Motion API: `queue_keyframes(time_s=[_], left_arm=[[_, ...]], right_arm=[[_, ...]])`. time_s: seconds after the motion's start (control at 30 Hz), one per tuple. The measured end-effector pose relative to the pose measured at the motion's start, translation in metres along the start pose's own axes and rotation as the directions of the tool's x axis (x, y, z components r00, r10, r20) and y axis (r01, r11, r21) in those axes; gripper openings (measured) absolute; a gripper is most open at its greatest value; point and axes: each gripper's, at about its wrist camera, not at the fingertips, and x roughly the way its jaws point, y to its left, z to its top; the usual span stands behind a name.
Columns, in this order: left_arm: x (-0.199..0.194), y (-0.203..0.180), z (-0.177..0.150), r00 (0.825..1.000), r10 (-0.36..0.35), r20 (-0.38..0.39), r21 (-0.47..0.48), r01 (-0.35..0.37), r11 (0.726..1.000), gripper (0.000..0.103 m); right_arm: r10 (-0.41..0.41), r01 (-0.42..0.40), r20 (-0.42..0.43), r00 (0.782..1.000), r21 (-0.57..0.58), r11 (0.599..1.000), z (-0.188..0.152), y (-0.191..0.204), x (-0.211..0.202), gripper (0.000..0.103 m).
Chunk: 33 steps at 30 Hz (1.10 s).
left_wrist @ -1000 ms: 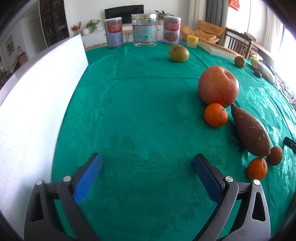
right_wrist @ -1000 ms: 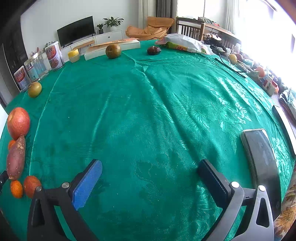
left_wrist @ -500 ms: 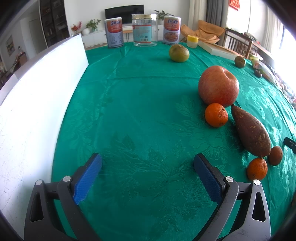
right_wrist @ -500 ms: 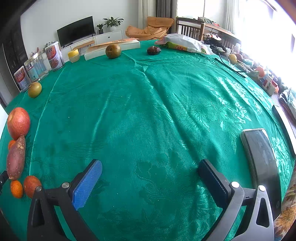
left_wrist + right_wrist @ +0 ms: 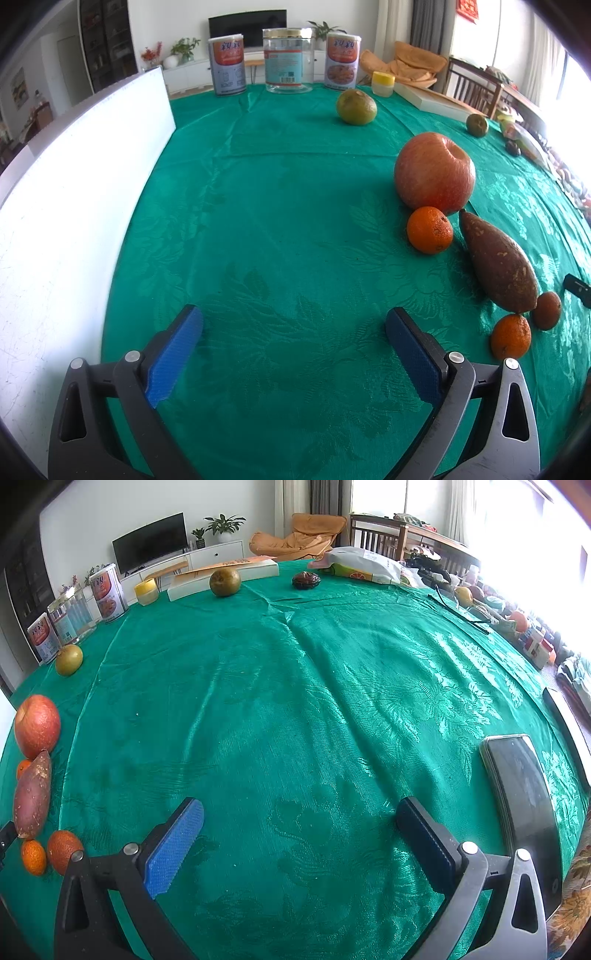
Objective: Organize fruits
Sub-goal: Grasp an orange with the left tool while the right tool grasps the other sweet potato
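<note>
Both tongs hovered spread wide and empty over the green tablecloth (image 5: 280,206): left gripper (image 5: 293,325), right gripper (image 5: 299,812). The apple (image 5: 434,173), sweet potato (image 5: 496,264) and small oranges (image 5: 429,229) lay clustered between them, untouched.

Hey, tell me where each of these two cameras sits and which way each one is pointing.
Left wrist: sits on the left gripper, low over the green tablecloth, facing the three jars; white board to its left; only its open fingers show.
Right wrist: sits on the right gripper, looking across the table toward the TV; a phone lies at right; only its open fingers show.
Shared: the apple, sweet potato, small oranges and jars.
</note>
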Motion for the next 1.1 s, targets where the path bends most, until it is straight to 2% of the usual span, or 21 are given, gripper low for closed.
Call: queue_keyframes(time_s=[0.03, 0.1, 0.17, 0.2, 0.23, 0.33, 0.4, 0.47, 0.5, 0.53, 0.57, 0.6, 0.63, 0.77, 0.9, 0.97, 1.0, 1.03, 1.1], left_arm=[[-0.004, -0.001, -0.002, 0.998, -0.055, -0.005, 0.010, 0.055, 0.998, 0.099], [-0.021, -0.005, -0.010, 0.977, -0.213, 0.010, 0.006, 0.213, 0.977, 0.099], [-0.040, -0.022, -0.015, 0.954, -0.295, 0.048, 0.046, 0.293, 0.955, 0.099], [-0.046, -0.036, -0.016, 0.947, -0.318, 0.051, 0.098, 0.312, 0.945, 0.099], [-0.049, -0.052, -0.016, 0.945, -0.323, 0.043, 0.160, 0.313, 0.936, 0.099], [-0.044, -0.096, -0.018, 0.962, -0.271, 0.035, 0.310, 0.248, 0.918, 0.098], [-0.037, -0.113, -0.019, 0.963, -0.267, 0.031, 0.344, 0.241, 0.908, 0.098], [-0.030, -0.120, -0.019, 0.969, -0.246, 0.022, 0.345, 0.224, 0.912, 0.098], [-0.027, -0.121, -0.020, 0.971, -0.239, 0.022, 0.337, 0.218, 0.916, 0.092], [-0.025, -0.118, -0.019, 0.971, -0.238, 0.021, 0.327, 0.218, 0.920, 0.065], [-0.021, -0.116, -0.020, 0.972, -0.235, 0.000, 0.318, 0.223, 0.922, 0.049], [-0.022, -0.111, -0.019, 0.969, -0.249, 0.001, 0.303, 0.236, 0.923, 0.037], [-0.024, -0.105, -0.018, 0.971, -0.241, 0.005, 0.285, 0.229, 0.931, 0.031], [-0.036, -0.072, -0.019, 0.978, -0.205, 0.026, 0.211, 0.195, 0.958, 0.031], [-0.038, -0.046, -0.022, 0.991, -0.130, 0.028, 0.221, 0.121, 0.968, 0.031], [-0.029, -0.038, -0.024, 0.995, -0.099, 0.004, 0.215, 0.096, 0.972, 0.033], [-0.029, -0.034, -0.025, 0.995, -0.101, 0.019, 0.195, 0.096, 0.976, 0.042], [-0.027, -0.032, -0.024, 0.996, -0.082, 0.017, 0.180, 0.078, 0.981, 0.061], [-0.023, -0.027, -0.024, 0.998, -0.069, 0.007, 0.156, 0.067, 0.985, 0.075]], right_arm=[[0.001, -0.001, 0.000, 1.000, 0.000, 1.000, 0.000, 0.000, 0.000, 0.103], [0.000, 0.000, 0.000, 1.000, 0.000, 1.000, 0.000, 0.000, 0.000, 0.103], [-0.001, 0.001, 0.000, 1.000, 0.000, 1.000, 0.000, 0.000, 0.000, 0.103], [-0.002, 0.002, 0.000, 1.000, 0.001, 1.000, 0.000, 0.000, 0.000, 0.103], [-0.002, 0.002, 0.000, 1.000, 0.002, 1.000, 0.000, 0.000, 0.000, 0.103], [-0.002, 0.002, 0.000, 1.000, 0.002, 1.000, 0.000, -0.001, -0.001, 0.103], [-0.003, 0.003, 0.000, 1.000, 0.002, 1.000, 0.000, 0.000, -0.001, 0.103], [-0.003, 0.003, 0.000, 1.000, 0.002, 1.000, 0.000, 0.000, 0.000, 0.103], [-0.003, 0.003, 0.000, 1.000, 0.003, 1.000, -0.001, -0.001, 0.000, 0.103], [-0.003, 0.003, 0.000, 1.000, 0.003, 1.000, 0.000, 0.000, 0.000, 0.103], [-0.003, 0.003, 0.000, 1.000, 0.003, 1.000, 0.000, -0.001, 0.000, 0.103], [-0.004, 0.004, 0.000, 1.000, 0.002, 1.000, 0.000, -0.001, 0.000, 0.103], [-0.004, 0.004, 0.000, 1.000, 0.002, 1.000, -0.001, -0.001, 0.000, 0.103], [-0.004, 0.004, -0.001, 1.000, 0.002, 1.000, 0.000, -0.001, 0.000, 0.103], [-0.004, 0.004, -0.001, 1.000, 0.003, 1.000, 0.000, -0.001, -0.001, 0.103], [-0.005, 0.005, -0.001, 1.000, 0.002, 1.000, 0.000, -0.001, -0.001, 0.103], [-0.004, 0.004, -0.001, 1.000, 0.002, 1.000, 0.000, -0.001, 0.000, 0.103], [-0.004, 0.004, 0.000, 1.000, 0.002, 1.000, 0.000, -0.001, -0.001, 0.103], [-0.004, 0.004, -0.001, 1.000, 0.002, 1.000, 0.000, 0.000, -0.001, 0.103]])
